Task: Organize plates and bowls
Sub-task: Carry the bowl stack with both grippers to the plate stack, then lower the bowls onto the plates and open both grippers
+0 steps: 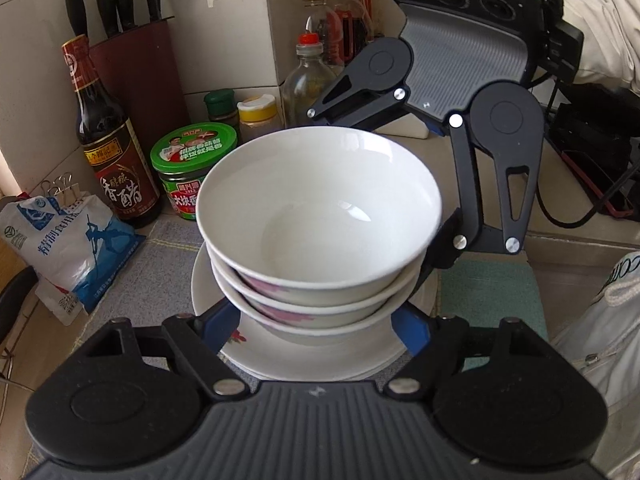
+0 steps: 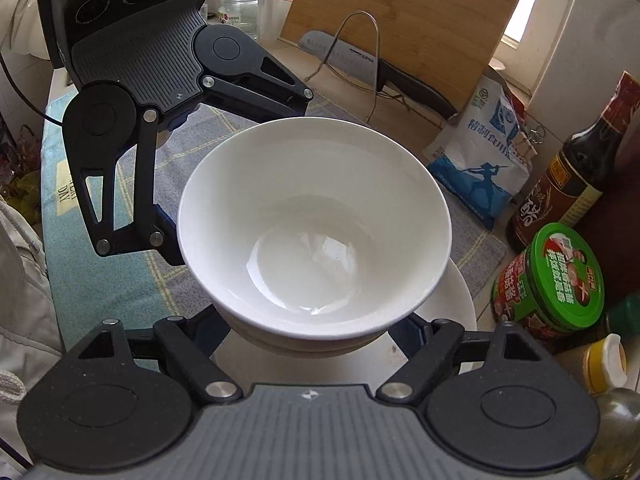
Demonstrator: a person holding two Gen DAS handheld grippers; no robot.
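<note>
Three white bowls are nested in a stack on a stack of white plates on the grey cloth. The stack also shows in the right wrist view, with a plate rim under it. My left gripper has its blue fingers spread on either side of the lower bowls, close to their walls. My right gripper faces it from the far side, fingers also spread around the bowl stack. Whether either pair of fingers presses the bowls is hidden by the rims.
A vinegar bottle, a green-lidded jar, a salt bag, a knife block and oil bottles stand along the wall. A cutting board and a cleaver lean behind.
</note>
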